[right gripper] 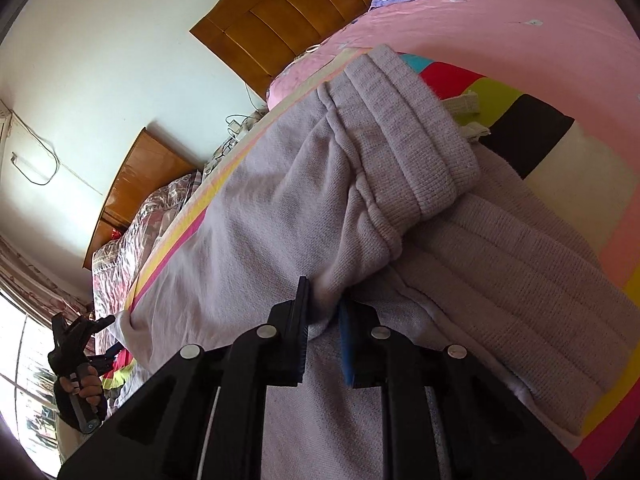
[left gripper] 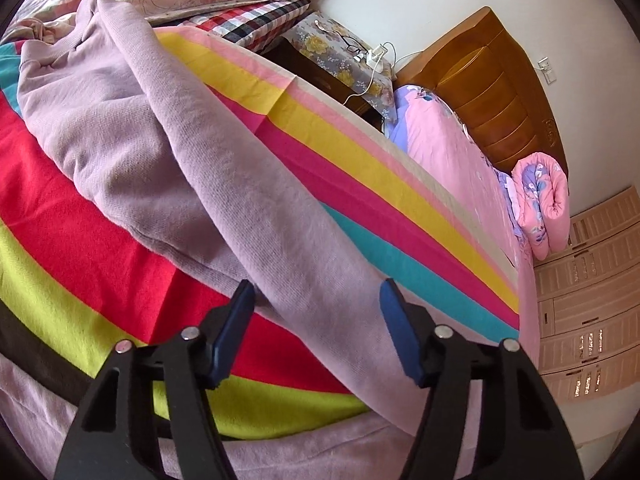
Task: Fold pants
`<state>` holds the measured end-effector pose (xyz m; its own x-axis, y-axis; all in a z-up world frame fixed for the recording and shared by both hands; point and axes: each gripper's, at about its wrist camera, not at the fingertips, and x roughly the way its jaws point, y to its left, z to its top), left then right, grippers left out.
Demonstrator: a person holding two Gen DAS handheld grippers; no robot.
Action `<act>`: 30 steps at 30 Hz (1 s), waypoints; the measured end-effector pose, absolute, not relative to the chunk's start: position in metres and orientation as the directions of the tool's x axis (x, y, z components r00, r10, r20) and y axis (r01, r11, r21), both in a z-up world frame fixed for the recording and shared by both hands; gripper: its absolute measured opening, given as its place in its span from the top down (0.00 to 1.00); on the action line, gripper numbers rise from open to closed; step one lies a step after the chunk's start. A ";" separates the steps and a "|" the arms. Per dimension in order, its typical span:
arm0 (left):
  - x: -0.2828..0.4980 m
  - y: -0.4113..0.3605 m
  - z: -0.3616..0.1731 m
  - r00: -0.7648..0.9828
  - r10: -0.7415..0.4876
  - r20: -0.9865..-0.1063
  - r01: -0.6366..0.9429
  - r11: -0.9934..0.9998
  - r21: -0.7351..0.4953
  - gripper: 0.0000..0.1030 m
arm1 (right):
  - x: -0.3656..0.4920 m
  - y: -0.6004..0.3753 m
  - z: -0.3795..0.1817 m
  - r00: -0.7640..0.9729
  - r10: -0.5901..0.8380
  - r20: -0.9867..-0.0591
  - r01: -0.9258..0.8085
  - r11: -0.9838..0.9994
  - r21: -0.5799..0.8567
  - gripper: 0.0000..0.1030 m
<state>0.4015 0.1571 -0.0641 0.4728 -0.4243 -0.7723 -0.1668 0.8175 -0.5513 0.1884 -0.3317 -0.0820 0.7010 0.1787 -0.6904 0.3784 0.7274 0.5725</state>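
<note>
Lilac sweatpants (left gripper: pixel 168 128) lie on a rainbow-striped blanket (left gripper: pixel 360 184) on a bed. In the left wrist view one leg runs from the far left down between the fingers of my left gripper (left gripper: pixel 316 292), which is open and empty just above the leg. In the right wrist view my right gripper (right gripper: pixel 324 300) is shut on a fold of the pants (right gripper: pixel 280 200) near the ribbed waistband (right gripper: pixel 412 132). The left gripper also shows far left in the right wrist view (right gripper: pixel 108 328), held in a hand.
A second bed with a pink cover (left gripper: pixel 452 148) and a wooden headboard (left gripper: pixel 492 84) stands beyond the blanket. A dark nightstand (left gripper: pixel 320 72) with glasses and a charger sits between the beds. A rolled pink quilt (left gripper: pixel 544 204) lies on the second bed. Quilts and a plaid pillow (left gripper: pixel 256 20) lie at the far end.
</note>
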 end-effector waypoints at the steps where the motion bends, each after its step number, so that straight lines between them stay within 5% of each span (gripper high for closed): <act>1: 0.405 0.157 -0.066 0.476 -0.430 -0.767 -0.163 0.814 -0.557 0.62 | 0.187 -0.333 -0.082 0.701 0.179 -0.690 0.377 0.728 0.572 0.85; 3: 0.407 0.160 -0.066 0.505 -0.419 -0.755 -0.159 0.814 -0.558 0.81 | 0.187 -0.334 -0.082 0.699 0.182 -0.691 0.374 0.731 0.571 0.85; 5: 0.404 0.164 -0.065 0.525 -0.426 -0.737 -0.160 0.801 -0.577 0.87 | 0.187 -0.336 -0.079 0.697 0.189 -0.691 0.370 0.731 0.574 0.85; 13: 0.375 0.152 0.030 0.575 -0.408 -0.709 0.017 0.872 -0.488 0.89 | 0.218 -0.356 0.013 0.751 0.198 -0.630 0.243 0.805 0.541 0.89; 18: 0.286 0.145 0.092 0.601 -0.424 -0.677 0.221 0.903 -0.370 0.88 | 0.201 -0.367 0.057 0.775 0.172 -0.608 0.201 0.846 0.494 0.90; 21: 0.217 0.148 0.068 0.562 -0.419 -0.713 0.255 0.908 -0.333 0.87 | 0.162 -0.370 0.035 0.751 0.197 -0.630 0.210 0.833 0.511 0.90; 26: 0.167 0.160 -0.053 0.405 -0.377 -0.833 0.116 0.925 -0.362 0.86 | 0.119 -0.371 -0.051 0.637 0.225 -0.737 0.351 0.767 0.538 0.90; 30: 0.168 0.160 -0.060 0.445 -0.387 -0.808 0.104 0.918 -0.382 0.86 | 0.117 -0.372 -0.058 0.645 0.221 -0.732 0.355 0.761 0.543 0.90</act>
<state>0.1677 0.1597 -0.0598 0.4453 -0.3865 -0.8077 0.1045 0.9183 -0.3819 0.1166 -0.3720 -0.0576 0.6449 0.2211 -0.7316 0.3552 0.7609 0.5430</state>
